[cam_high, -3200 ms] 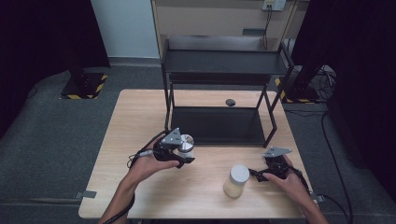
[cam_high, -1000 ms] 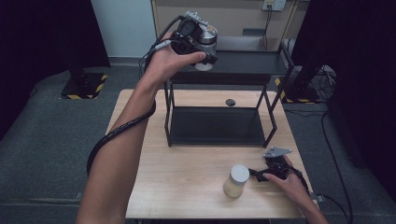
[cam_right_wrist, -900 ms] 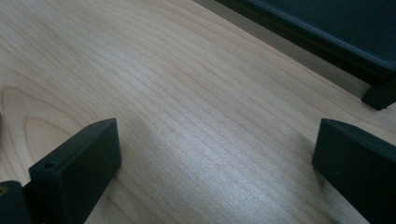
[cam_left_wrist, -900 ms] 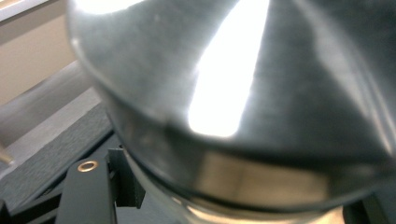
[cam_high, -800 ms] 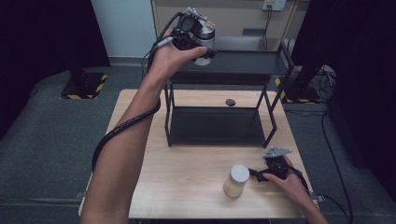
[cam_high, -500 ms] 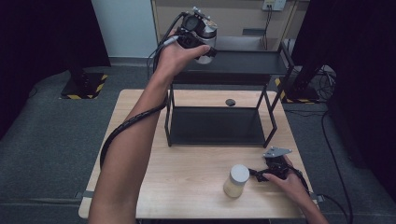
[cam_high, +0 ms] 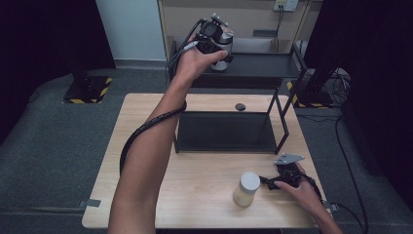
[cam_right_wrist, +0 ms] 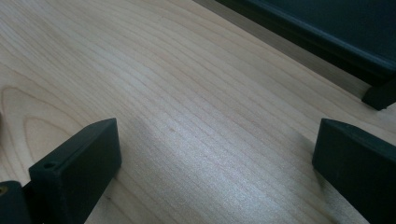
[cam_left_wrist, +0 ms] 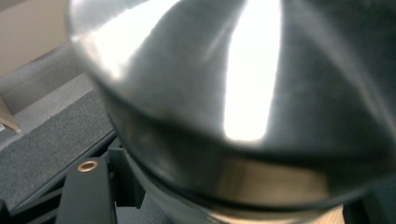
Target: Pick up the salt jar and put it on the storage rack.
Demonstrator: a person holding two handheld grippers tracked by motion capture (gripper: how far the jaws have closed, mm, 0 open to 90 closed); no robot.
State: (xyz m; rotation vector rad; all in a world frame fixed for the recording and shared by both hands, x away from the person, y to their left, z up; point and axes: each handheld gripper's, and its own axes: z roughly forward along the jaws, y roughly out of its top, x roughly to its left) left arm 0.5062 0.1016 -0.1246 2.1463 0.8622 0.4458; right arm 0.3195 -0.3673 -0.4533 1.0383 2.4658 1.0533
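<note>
My left gripper (cam_high: 215, 38) is raised at the back, over the left part of the black rack's top shelf (cam_high: 265, 64). It is shut on a jar with a shiny silver lid (cam_high: 224, 40). That lid (cam_left_wrist: 233, 93) sits blurred and very close in the left gripper view, and whether the jar touches the shelf I cannot tell. A second jar (cam_high: 247, 188), with a pale lid and yellowish contents, stands upright on the wooden table (cam_high: 146, 146) near its front right. Just right of it my right gripper (cam_high: 271, 181) rests low, open, with bare wood between its jaws (cam_right_wrist: 210, 154).
The rack's lower shelf (cam_high: 226, 132) lies on the table's far half, and its right legs (cam_high: 280, 117) stand near my right hand. A small dark round object (cam_high: 240, 107) lies on the table behind it. The left forearm and its cable stretch across the table's left middle.
The left hand has carried its jar a little to the right and lower, over the rack's top shelf. The right gripper and the jar on the table have stayed put.
</note>
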